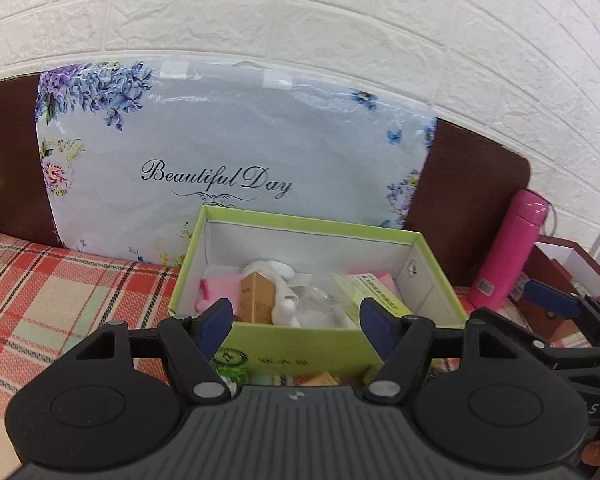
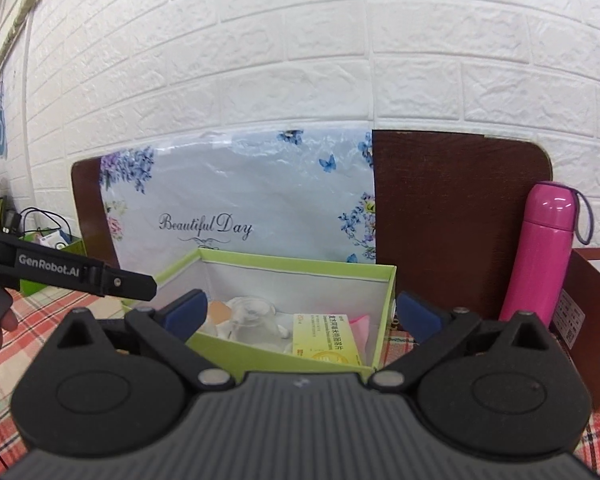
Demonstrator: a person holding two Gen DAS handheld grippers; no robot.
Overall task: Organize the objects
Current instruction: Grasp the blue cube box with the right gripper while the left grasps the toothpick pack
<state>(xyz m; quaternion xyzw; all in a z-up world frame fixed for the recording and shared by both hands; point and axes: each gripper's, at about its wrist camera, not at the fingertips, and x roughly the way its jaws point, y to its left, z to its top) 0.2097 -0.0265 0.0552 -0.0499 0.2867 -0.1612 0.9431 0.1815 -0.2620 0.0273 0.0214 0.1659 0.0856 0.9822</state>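
- We hold the left gripper [image 1: 296, 322] before the near wall of the green box [image 1: 300, 344], its jaws spread with nothing between the blue pads [image 1: 214, 326].
- We hold the right gripper [image 2: 300, 314] at the same box [image 2: 260, 354] from its right near corner; its jaws stand wide, the left pad over the box's near wall, the right pad outside its right wall, and neither pad presses on anything.
- The box sits open on the plaid cloth [image 1: 60, 292], near the back edge, just before a flowered bag [image 1: 228, 152] that leans on a brown board [image 1: 468, 200].
- Inside the box we see a yellow carton [image 2: 326, 340] on the right, a clear glass [image 2: 252, 316] in the middle, a tan carton [image 1: 256, 300] beside a white thing [image 1: 268, 270], and pink cloth [image 1: 220, 282] at the left.
- A pink flask [image 2: 540, 256] stands upright to the right of the box, apart from it, against the board [image 2: 452, 216].
- A brown box [image 2: 588, 320] stands just right of the flask, near the cloth's right edge.
- A white brick wall [image 2: 340, 60] rises behind everything.
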